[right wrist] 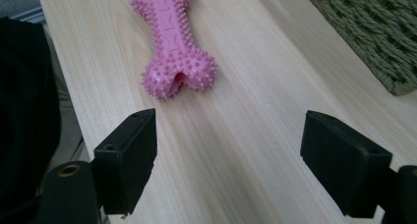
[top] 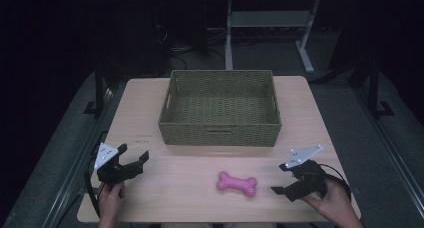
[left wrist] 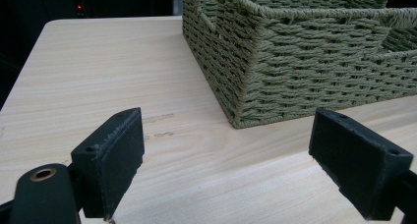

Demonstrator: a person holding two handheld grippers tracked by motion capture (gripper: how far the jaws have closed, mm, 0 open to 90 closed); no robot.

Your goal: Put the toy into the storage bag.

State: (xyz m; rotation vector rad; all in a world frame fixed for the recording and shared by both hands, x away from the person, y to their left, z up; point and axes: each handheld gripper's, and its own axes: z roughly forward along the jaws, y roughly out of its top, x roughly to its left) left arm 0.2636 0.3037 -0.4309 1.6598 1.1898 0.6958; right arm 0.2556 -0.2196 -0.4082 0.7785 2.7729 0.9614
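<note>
From the high view, a pale wooden table (top: 150, 113) carries a woven green basket (top: 220, 133) toward its far side, sitting square and upright. In front of it, near the front edge, a pink spiky bone toy (top: 237, 183) lies flat on the wood, a little right of centre and apart from the basket. The left gripper (top: 133, 160) sits at the front left corner, held by a hand (top: 110, 200), its jaws spread and pointing toward the basket. The right gripper (top: 283, 179) is at the front right, in the other hand (top: 335, 203), jaws spread too and aimed leftward at the toy, near it but not touching.

Over to the left gripper view: the left gripper (left wrist: 226, 155) has its two black jaws wide apart with bare table (left wrist: 108, 67) between them. The basket (left wrist: 305, 71) stands just ahead and to the right, its near corner pointing between the jaws, clear of both.

And the right gripper view: the right gripper (right wrist: 228, 160) is gaping, nothing between the jaws but wood grain. The toy (right wrist: 172, 42) lies ahead, lengthwise away from the camera, its knobbly near end just beyond the left-hand jaw and clear of it. A corner of the basket (right wrist: 373, 32) shows at upper right.
</note>
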